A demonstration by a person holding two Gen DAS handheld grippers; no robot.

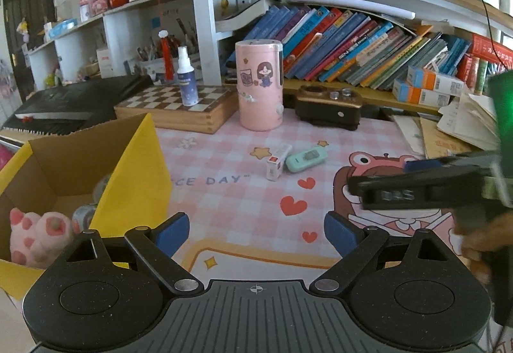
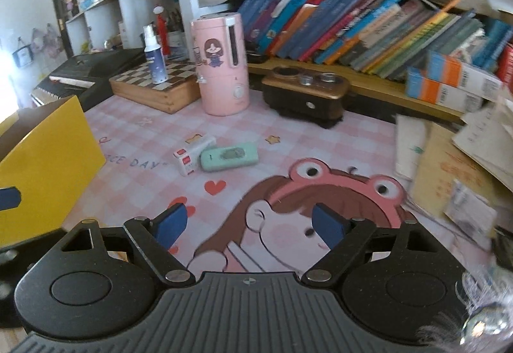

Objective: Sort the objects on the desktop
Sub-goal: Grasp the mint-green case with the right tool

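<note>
The pink checked desk mat (image 1: 224,160) reads "CE DAY", the first letters hidden behind the yellow box (image 1: 134,173). Two small things lie touching mid-mat: a white packet (image 1: 278,161) with a red label and a mint green case (image 1: 306,159). One plush toy (image 1: 40,234) sits in the box. The left gripper (image 1: 256,232) and right gripper (image 2: 248,223) both gape wide, holding nothing.

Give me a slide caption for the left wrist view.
Open left gripper beside yellow box; mint case ahead.
</note>
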